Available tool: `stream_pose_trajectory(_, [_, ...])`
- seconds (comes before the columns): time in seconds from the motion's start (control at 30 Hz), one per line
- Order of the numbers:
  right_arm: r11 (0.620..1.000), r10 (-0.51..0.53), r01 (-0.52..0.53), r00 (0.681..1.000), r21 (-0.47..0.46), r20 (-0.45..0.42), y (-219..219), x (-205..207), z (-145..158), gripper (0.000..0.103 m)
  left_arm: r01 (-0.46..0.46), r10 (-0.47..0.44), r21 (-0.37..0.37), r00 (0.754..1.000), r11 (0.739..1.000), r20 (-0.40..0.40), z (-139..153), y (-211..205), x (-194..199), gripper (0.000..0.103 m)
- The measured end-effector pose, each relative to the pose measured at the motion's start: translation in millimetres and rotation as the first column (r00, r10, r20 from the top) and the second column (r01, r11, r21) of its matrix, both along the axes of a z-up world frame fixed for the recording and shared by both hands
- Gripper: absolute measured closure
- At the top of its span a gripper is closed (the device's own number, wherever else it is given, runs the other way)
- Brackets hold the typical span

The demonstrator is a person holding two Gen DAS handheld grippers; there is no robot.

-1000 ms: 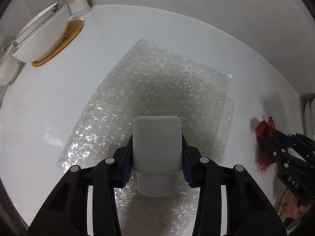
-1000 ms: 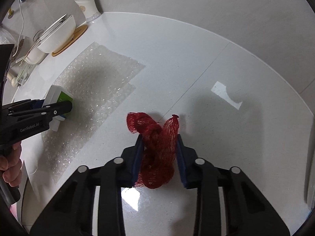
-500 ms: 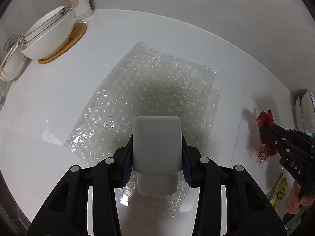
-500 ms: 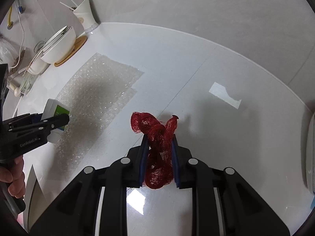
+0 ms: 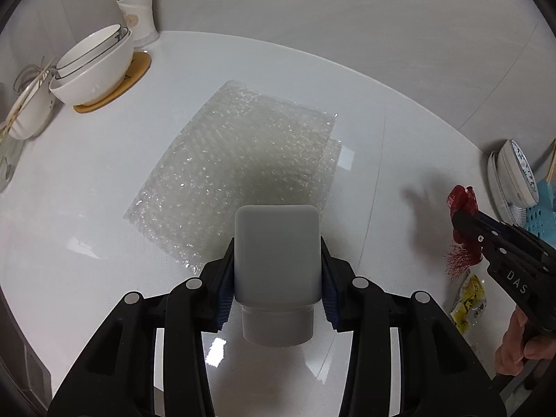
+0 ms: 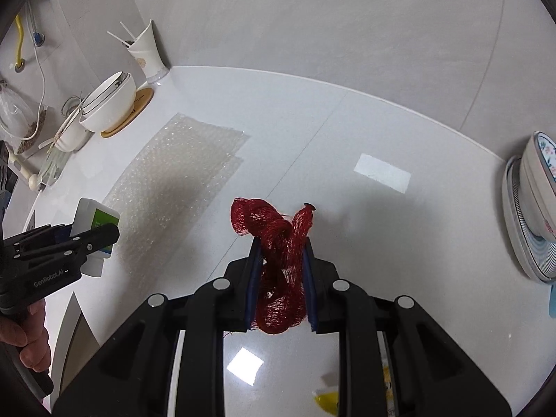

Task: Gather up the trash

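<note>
A white bottle (image 5: 277,250) is held between the fingers of the left gripper (image 5: 277,278), cap toward the camera, and both pads are pressed on its sides. A bunch of red net (image 6: 278,243) is squeezed by the right gripper (image 6: 280,271), whose fingers are nearly closed. Both are held above the white counter (image 5: 87,191), near a sheet of bubble wrap (image 5: 243,160).
</note>
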State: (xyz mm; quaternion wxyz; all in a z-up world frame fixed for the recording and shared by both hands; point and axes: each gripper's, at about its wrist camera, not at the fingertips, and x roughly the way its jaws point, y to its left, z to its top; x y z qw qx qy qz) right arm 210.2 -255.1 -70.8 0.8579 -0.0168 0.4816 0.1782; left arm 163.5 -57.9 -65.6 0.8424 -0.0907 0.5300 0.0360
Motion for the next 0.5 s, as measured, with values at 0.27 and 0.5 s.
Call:
stream_pose_trajectory(0.27, [1.000, -0.008, 0.007, 1.000, 0.011, 0.027, 2, -38, 10, 0.083, 0.013, -0.012, -0.004, 1.000, 1.000, 0.013, 11, -2, -33, 0.062])
stream_pose_trajectory(0.5, [1.000, -0.002, 0.002, 0.999, -0.009, 0.045, 9, -70, 18, 0.083, 0.018, -0.017, -0.010, 1.000, 1.000, 0.018, 16, 4, -63, 0.062])
